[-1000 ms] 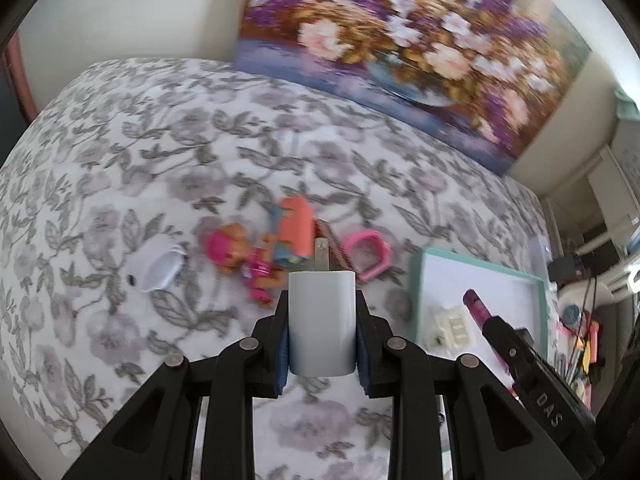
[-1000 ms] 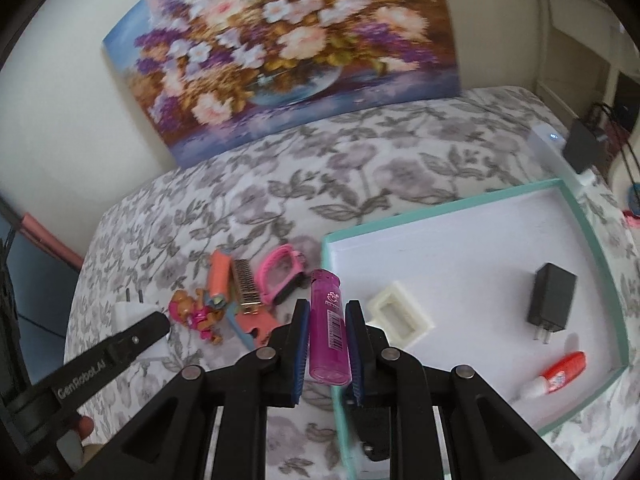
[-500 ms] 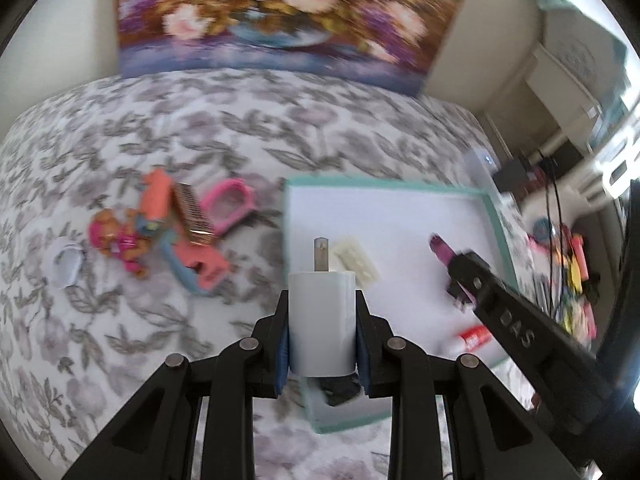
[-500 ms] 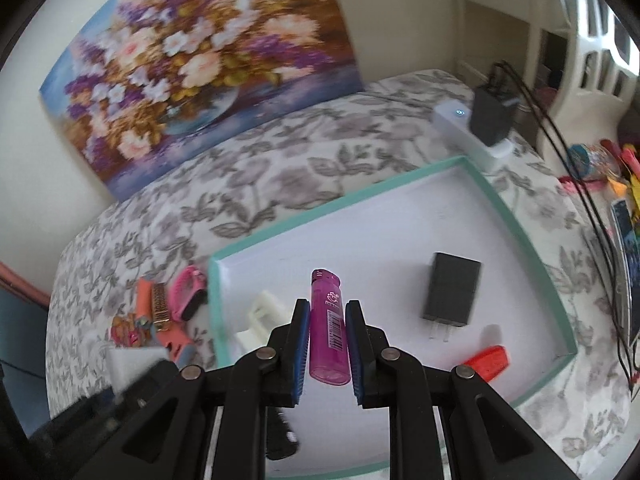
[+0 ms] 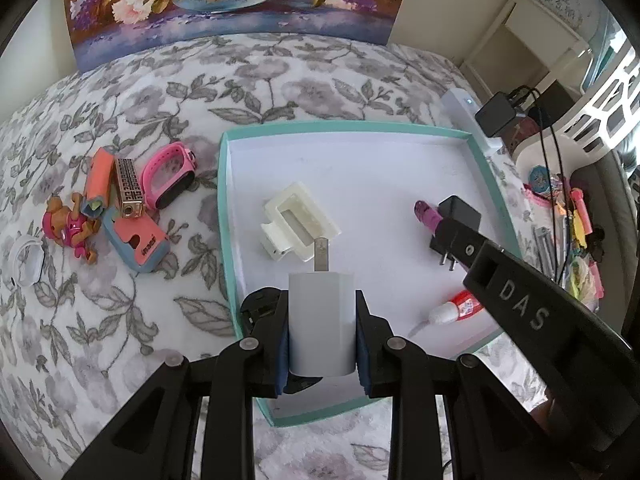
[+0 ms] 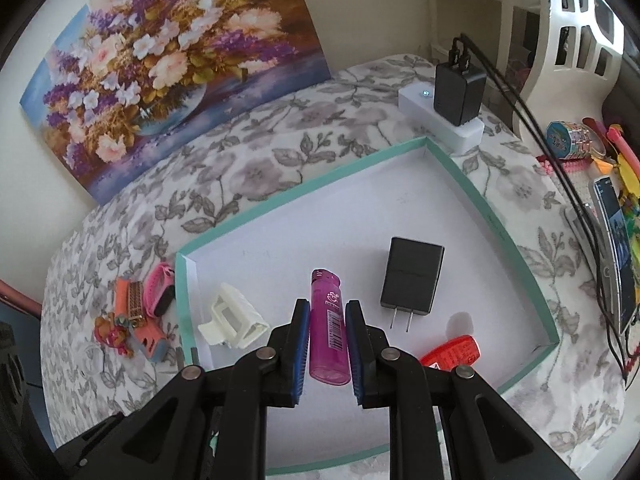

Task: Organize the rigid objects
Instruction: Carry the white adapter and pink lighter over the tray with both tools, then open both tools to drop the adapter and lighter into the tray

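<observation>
So, quick rundown of where I'm at:

What's changed: a second ago both my grippers were hovering over the flowery bedspread [image 5: 120, 320] by the toy pile; now I'm holding both above the teal-rimmed tray [image 5: 225, 216], which is filling the middle of each view.

Left gripper [image 5: 322, 330]: pinching the white charger [image 5: 321, 320] tight between the blue pads, prong pointing up-frame toward the cream clip [image 5: 298, 222].

Right gripper [image 6: 328, 346]: squeezing the pink lighter [image 6: 329, 330], cap end pointing up-frame, just left of the black adapter [image 6: 412, 282] lying in the tray.

What it means: I'm guessing both pieces are about ready to be dropped in; the carrying part looks done, the letting go isn't.

Charger looks: small plain white block, rounded edges, one metal blade showing, sitting upright and straight in my grip.

Lighter looks: translucent magenta, barcode sticker on the side, darker top.

Already in the tray: clip, adapter, and a red-and-white tube [image 5: 456, 307] at lower right.

Still waiting: pink watch [image 5: 168, 174], orange and blue bits and a little figure [image 5: 70, 226], all at left of frame on the bedspread.
</observation>
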Tool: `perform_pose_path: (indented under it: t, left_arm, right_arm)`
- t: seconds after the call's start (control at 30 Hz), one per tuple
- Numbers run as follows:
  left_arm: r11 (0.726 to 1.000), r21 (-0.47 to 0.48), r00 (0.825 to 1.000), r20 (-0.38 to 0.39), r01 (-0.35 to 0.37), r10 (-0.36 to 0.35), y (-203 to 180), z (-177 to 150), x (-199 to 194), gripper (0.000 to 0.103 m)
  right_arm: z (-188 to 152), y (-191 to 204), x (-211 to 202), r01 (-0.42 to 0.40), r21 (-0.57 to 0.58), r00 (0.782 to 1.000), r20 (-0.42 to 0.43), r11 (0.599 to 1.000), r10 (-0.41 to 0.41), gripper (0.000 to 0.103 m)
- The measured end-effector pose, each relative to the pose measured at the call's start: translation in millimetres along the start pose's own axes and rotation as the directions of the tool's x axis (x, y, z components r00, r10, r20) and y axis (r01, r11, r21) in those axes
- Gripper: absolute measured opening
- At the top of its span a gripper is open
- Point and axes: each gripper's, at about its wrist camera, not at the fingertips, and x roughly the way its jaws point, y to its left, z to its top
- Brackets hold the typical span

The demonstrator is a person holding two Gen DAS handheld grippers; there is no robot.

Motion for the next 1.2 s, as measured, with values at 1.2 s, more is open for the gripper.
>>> perform_pose_path:
  t: [1.2]
  left_arm:
    - [0.994,-0.08,0.996,0.034,-0.08,0.083,24.6,7.6,-8.8,0.052]
  right_arm:
    - [-3.1,-6.0,7.7,0.041,0.024,0.997,-0.066,0.999,-0.04,0.02]
